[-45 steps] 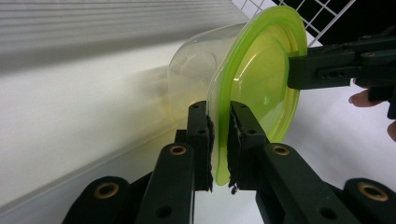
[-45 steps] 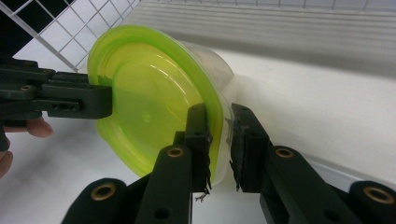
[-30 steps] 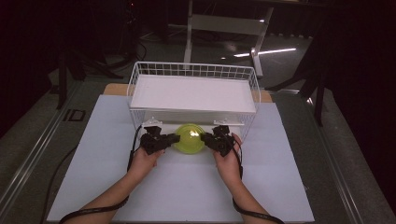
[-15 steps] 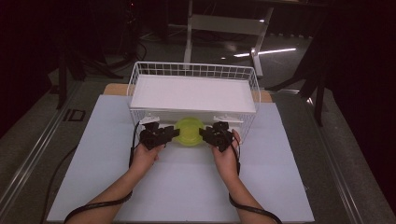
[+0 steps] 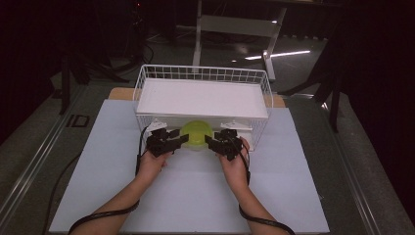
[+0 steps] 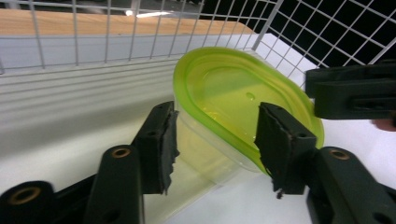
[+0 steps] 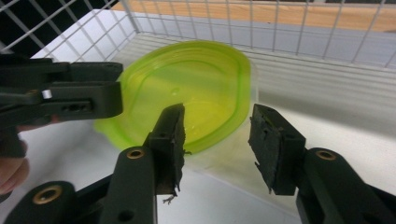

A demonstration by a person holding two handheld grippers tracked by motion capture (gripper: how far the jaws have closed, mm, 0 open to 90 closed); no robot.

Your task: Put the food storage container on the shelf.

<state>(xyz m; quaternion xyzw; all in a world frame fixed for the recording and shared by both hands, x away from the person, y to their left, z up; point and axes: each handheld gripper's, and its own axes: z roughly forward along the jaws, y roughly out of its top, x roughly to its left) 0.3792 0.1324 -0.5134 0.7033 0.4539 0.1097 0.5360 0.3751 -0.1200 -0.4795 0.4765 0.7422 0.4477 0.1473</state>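
High view: the left claw point(image 5: 172, 141) and right claw point(image 5: 215, 142) flank a green-lidded tub point(image 5: 196, 135) at the wire basket point(image 5: 266, 88)'s near wall, above the desk point(image 5: 107, 161).

Left gripper view: jaws apart around the tub point(image 6: 233, 107), which is tilted; contact unclear.

Right gripper view: jaws apart, tub point(image 7: 187, 93) just beyond. Likely risk: it slips or catches the wire; side room is tight.

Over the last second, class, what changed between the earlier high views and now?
The green-lidded container moved forward, away from the person and up against the wire basket, with the left gripper and right gripper following on either side. Both stay open beside it. Basket and white mat unchanged.
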